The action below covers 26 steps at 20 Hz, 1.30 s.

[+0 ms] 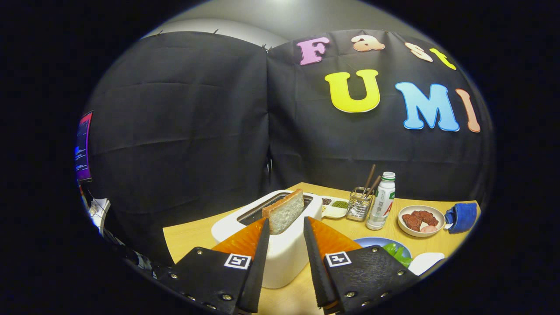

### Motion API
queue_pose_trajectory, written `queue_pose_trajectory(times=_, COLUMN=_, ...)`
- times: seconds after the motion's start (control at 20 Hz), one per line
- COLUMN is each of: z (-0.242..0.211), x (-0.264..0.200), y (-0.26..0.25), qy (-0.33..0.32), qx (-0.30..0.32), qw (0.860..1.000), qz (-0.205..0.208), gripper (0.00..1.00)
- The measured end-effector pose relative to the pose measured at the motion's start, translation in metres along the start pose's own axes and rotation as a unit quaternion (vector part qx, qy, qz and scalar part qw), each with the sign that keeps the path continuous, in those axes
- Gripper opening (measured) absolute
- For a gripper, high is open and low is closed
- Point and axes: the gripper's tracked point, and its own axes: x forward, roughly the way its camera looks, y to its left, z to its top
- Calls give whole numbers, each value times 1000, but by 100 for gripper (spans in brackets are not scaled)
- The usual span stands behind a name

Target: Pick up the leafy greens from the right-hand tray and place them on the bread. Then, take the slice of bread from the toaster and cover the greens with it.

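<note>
While the tool [284, 227] sits released astride the bread slice [285, 211] in the toaster [280, 249], bottle [381, 201], meat plate [421, 220], greens [397, 253] beyond its right finger.

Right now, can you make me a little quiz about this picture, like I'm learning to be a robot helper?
1. True or false: the slice of bread stands in the white toaster.
2. What lies in the blue plate beside the toaster? A) leafy greens B) a spoon C) an egg
3. Fill in: the gripper is ____, its fingers either side of the bread, not yet pressing on it.

Key
1. True; it sticks up out of the slot.
2. A.
3. Open.
</note>
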Motion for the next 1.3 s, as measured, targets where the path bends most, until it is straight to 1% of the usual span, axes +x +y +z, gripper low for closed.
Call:
queue_pose_trajectory(times=0.25, z=-13, x=33, y=19, qy=12, qx=8, qw=1000, qz=-21, gripper=48)
queue_pose_trajectory(times=0.45, z=-11, x=50, y=8, qy=5, qx=-11, qw=997, qz=-82, gripper=48)
queue_pose_trajectory(times=0.55, z=-15, x=55, y=9, qy=11, qx=-14, qw=996, qz=-84, gripper=36)
queue_pose_trajectory(times=0.6, z=-14, x=56, y=12, qy=10, qx=-19, qw=997, qz=-73, gripper=20)
queue_pose_trajectory(times=0.65, z=-11, x=55, y=5, qy=5, qx=-23, qw=996, qz=-86, gripper=20)
queue_pose_trajectory(times=0.7, z=-7, x=59, y=4, qy=3, qx=-19, qw=996, qz=-83, gripper=8)
queue_pose_trajectory(times=0.75, z=-11, x=54, y=7, qy=7, qx=-9, qw=997, qz=-73, gripper=8)
queue_pose_trajectory(times=0.8, z=-9, x=54, y=3, qy=4, qx=0, qw=997, qz=-74, gripper=8)
queue_pose_trajectory(times=0.9, z=5, x=50, y=-3, qy=-10, qx=23, qw=997, qz=-69, gripper=8)
queue_pose_trajectory(times=1.05, z=24, x=44, y=-4, qy=-26, qx=18, qw=997, qz=-72, gripper=8)
queue_pose_trajectory(times=1.3, z=53, x=30, y=-12, qy=-52, qx=30, qw=996, qz=-71, gripper=8)
